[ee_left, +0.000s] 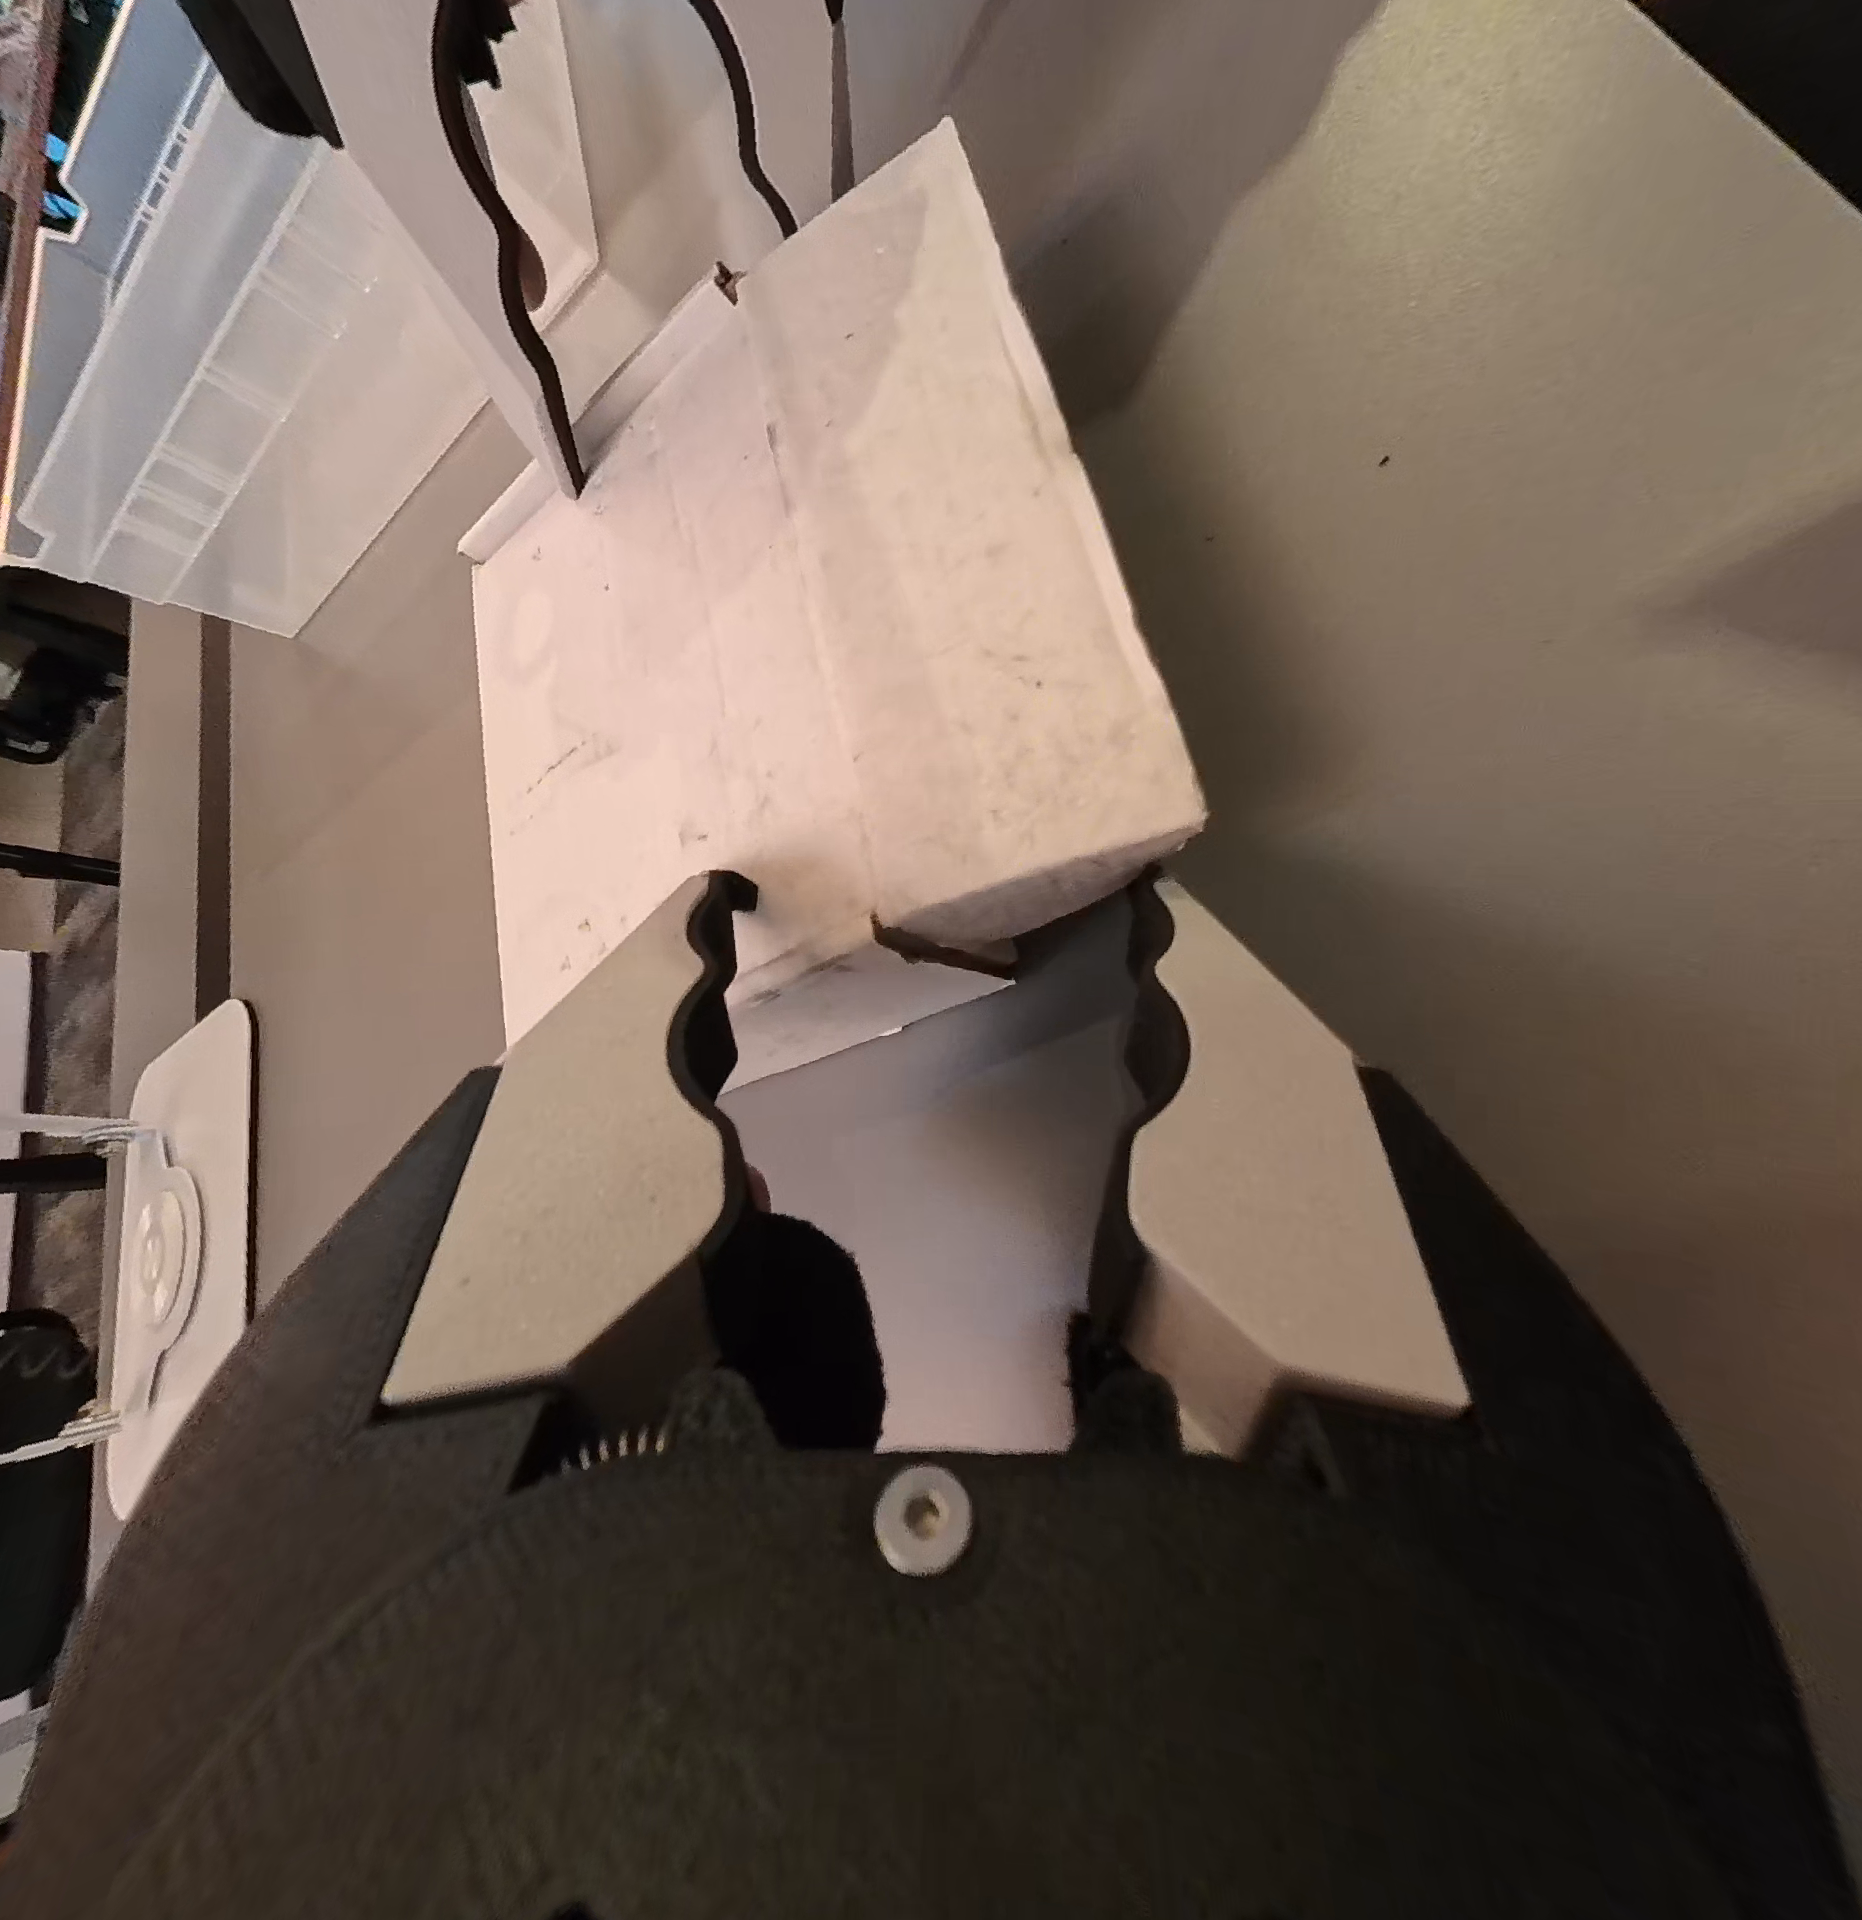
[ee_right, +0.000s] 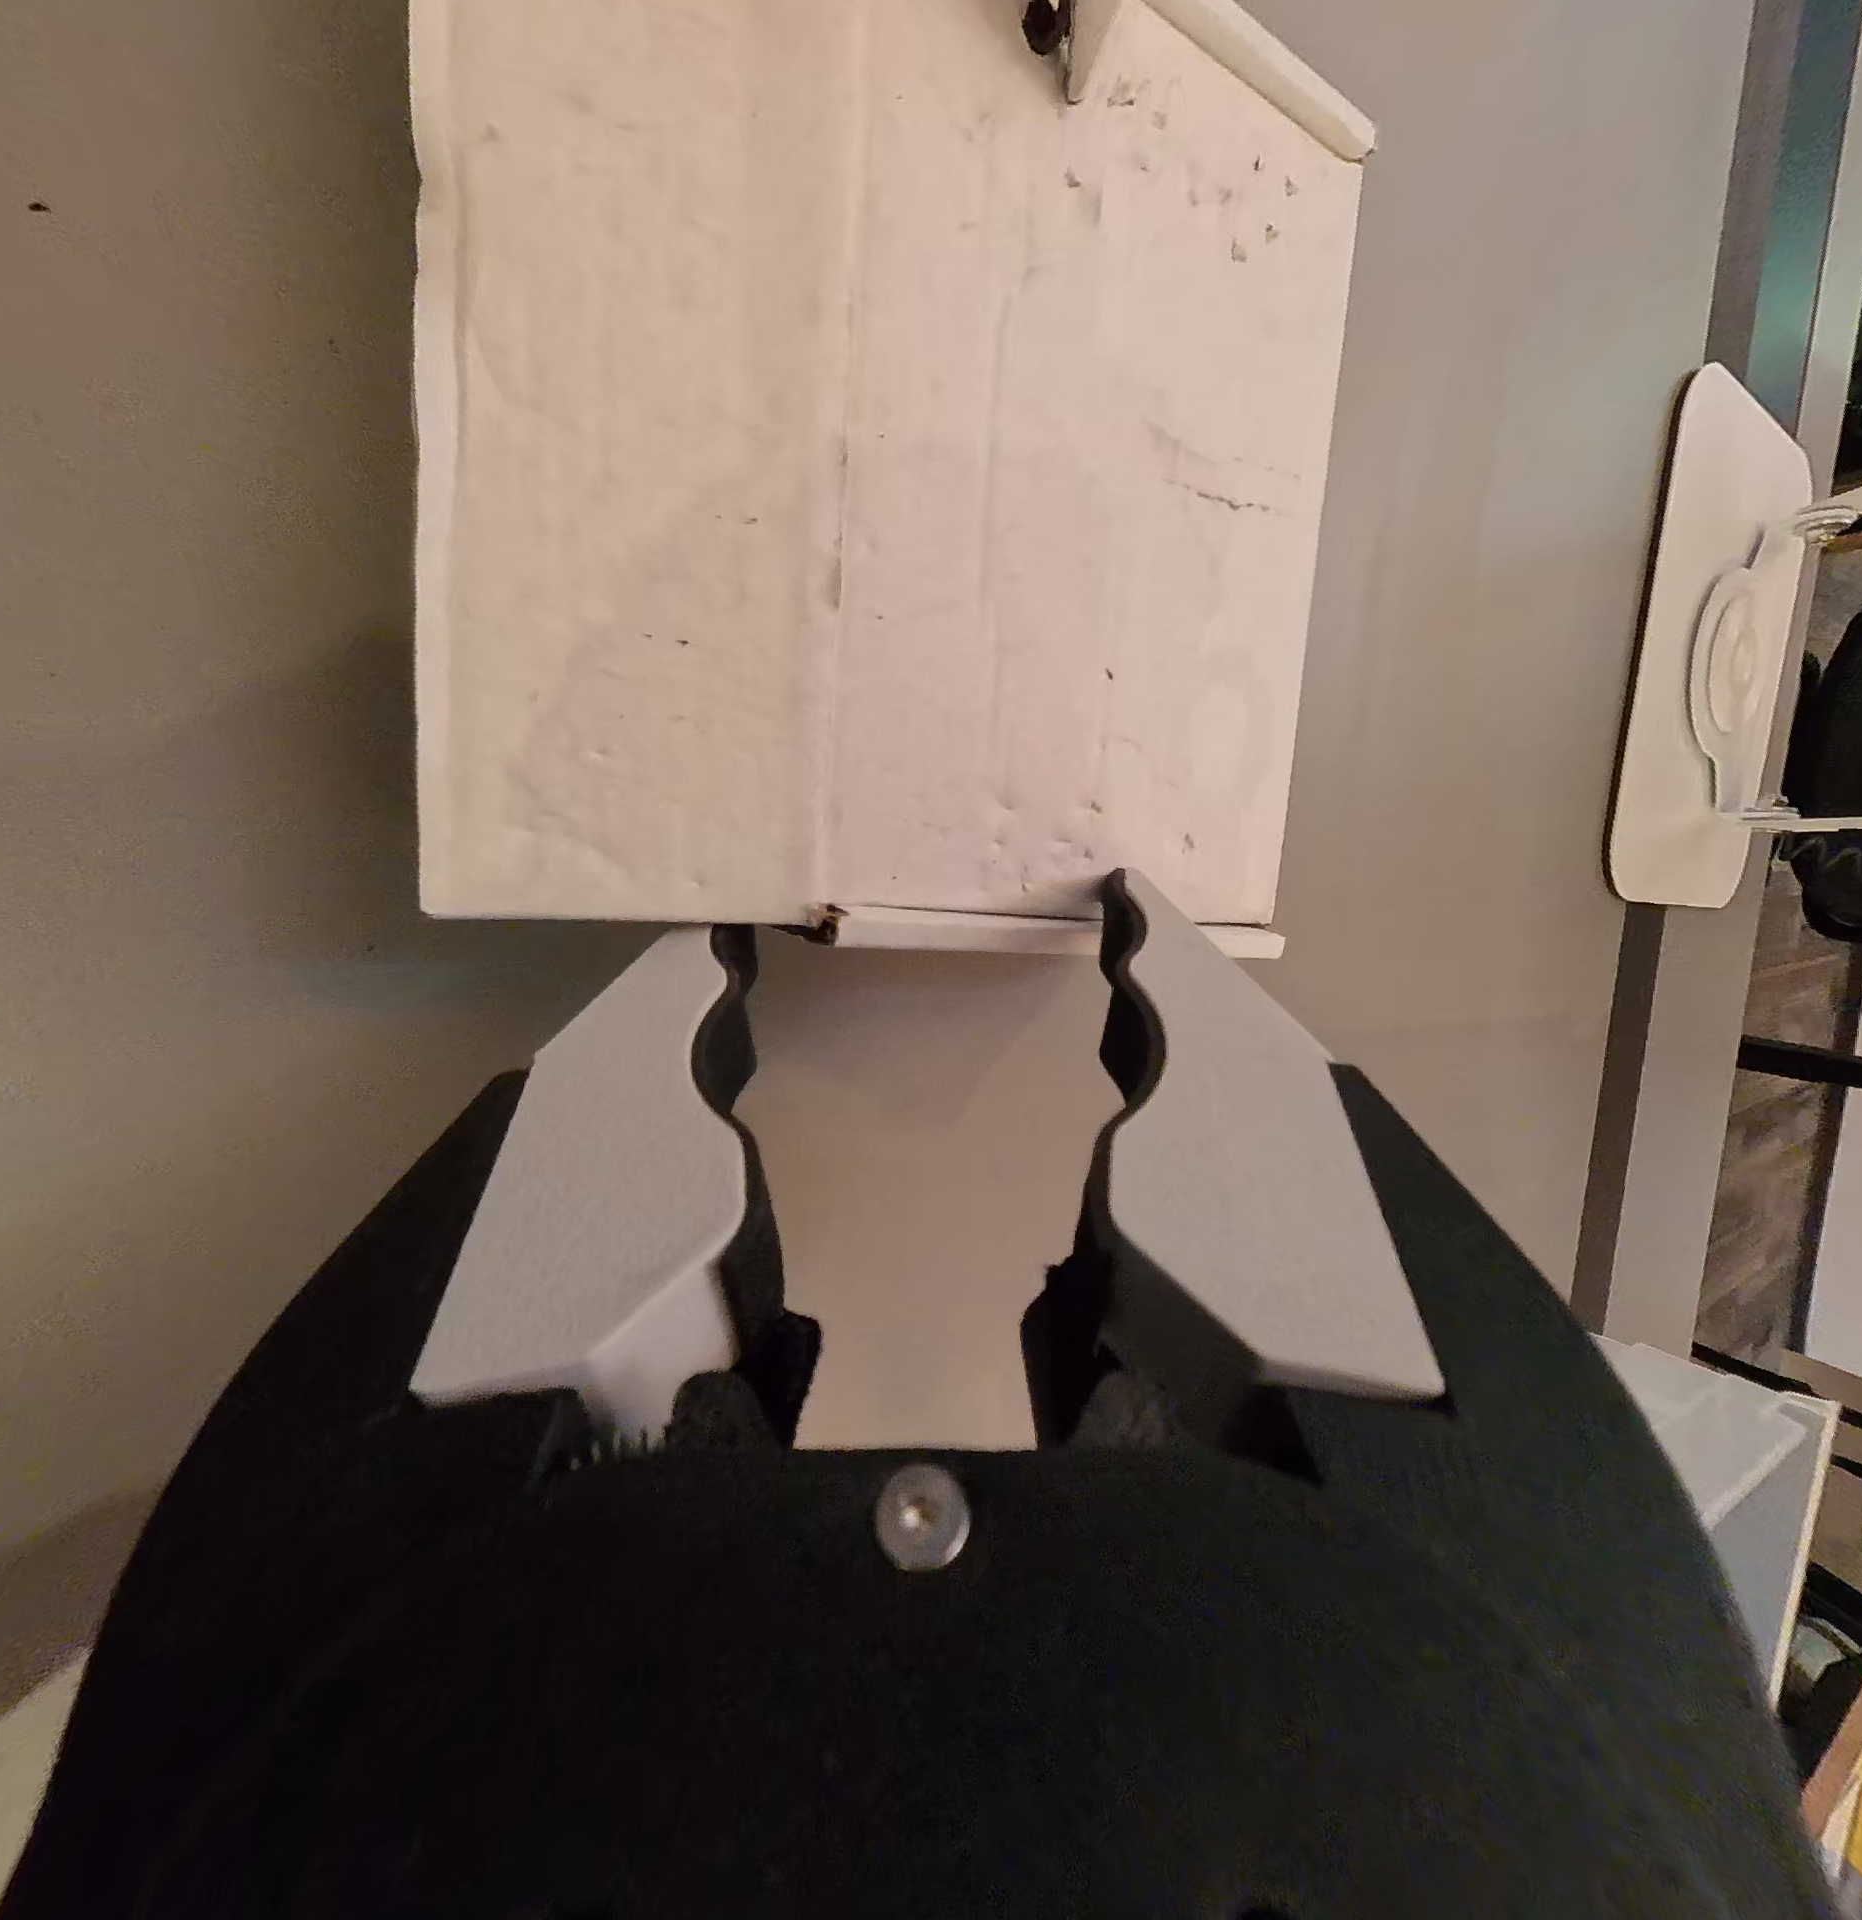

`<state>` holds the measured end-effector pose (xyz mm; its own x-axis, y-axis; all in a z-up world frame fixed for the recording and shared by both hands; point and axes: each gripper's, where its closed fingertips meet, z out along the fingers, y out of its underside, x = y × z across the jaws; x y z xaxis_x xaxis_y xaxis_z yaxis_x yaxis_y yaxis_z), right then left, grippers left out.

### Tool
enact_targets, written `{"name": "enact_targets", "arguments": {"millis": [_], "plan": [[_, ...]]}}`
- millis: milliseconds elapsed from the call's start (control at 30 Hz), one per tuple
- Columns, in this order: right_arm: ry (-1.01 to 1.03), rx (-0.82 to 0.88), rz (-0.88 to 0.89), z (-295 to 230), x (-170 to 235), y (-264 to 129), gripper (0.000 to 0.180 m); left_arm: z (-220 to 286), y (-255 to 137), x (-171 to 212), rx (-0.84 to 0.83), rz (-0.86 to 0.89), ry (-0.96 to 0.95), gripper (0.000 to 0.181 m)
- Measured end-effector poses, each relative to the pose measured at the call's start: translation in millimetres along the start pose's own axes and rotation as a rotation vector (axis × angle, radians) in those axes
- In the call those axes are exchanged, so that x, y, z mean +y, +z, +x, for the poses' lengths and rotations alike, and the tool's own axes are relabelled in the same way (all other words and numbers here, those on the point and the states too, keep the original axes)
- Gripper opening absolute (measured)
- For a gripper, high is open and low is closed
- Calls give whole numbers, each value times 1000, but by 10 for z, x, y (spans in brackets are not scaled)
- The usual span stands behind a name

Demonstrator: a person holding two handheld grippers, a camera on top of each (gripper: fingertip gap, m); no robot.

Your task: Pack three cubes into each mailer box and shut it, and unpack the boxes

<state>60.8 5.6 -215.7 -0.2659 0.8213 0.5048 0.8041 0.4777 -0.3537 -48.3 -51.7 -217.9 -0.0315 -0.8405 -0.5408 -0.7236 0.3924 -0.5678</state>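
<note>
A scuffed white mailer box (ee_left: 854,623) lies shut on the grey table; it also fills the right wrist view (ee_right: 802,468). My left gripper (ee_left: 937,904) is open, with its fingertips at the box's near end, one over the top edge and one beside the corner. My right gripper (ee_right: 927,920) is open at the opposite end, its fingertips against the box's edge and a thin flap there. The right gripper's fingers (ee_left: 491,312) show at the far end in the left wrist view. No cubes are in view.
A clear plastic bin (ee_left: 179,416) stands beyond the box's far end. A white plate with a clear mount (ee_left: 189,1247) sits at the table's edge, also in the right wrist view (ee_right: 1706,644). Bare grey tabletop (ee_left: 1478,623) lies on the box's other side.
</note>
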Motion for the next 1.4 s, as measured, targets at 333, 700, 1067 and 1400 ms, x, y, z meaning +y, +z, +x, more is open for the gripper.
{"name": "enact_targets", "arguments": {"millis": [333,700,1067,1400], "plan": [[-3,23,1,-5,2,10,67,51,3,2,13,-20,6,85],[3,27,9,-6,-1,13,67,17,25,-12,-47,7,-25,80],[6,63,17,-8,-6,23,68,-10,50,-14,-126,58,-5,76],[4,77,19,-8,-6,28,68,6,31,-15,-96,31,2,78]]}}
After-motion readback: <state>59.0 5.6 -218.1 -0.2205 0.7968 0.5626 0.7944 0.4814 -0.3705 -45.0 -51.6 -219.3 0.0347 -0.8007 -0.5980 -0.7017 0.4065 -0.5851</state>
